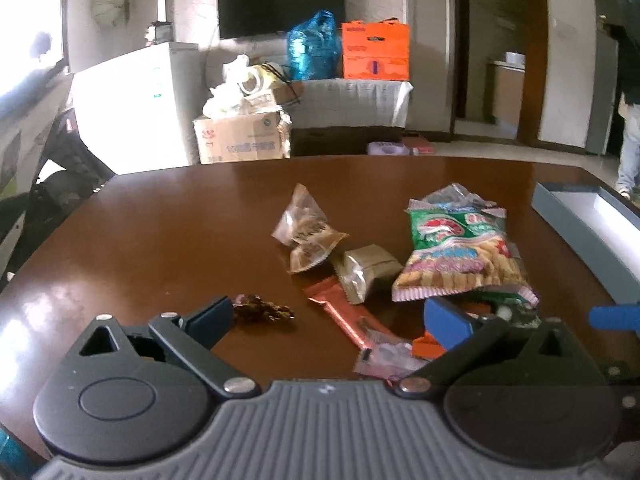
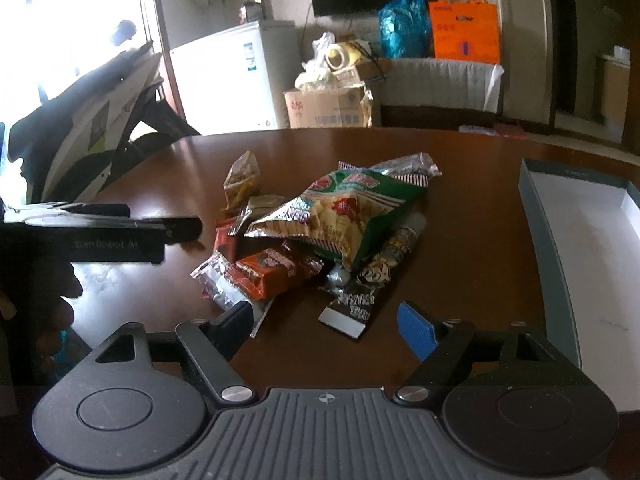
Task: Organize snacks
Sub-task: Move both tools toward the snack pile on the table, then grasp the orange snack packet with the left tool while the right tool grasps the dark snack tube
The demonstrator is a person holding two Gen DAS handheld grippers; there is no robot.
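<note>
box [image 2: 536,216]: cut off | wrappers under crisp bag [image 2: 344,216] (half hidden)

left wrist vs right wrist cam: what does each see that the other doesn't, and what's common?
Left wrist only: small dark crumbly snack lying by the left gripper, and a person's legs at the far right.

Right wrist only: black cartoon-print packet under the green bag's near edge, and the white interior of the grey box.

Both: green chip bag on the brown table, clear triangular packet, orange bag and TV behind. Both grippers, including the right gripper, are open and hold nothing.
</note>
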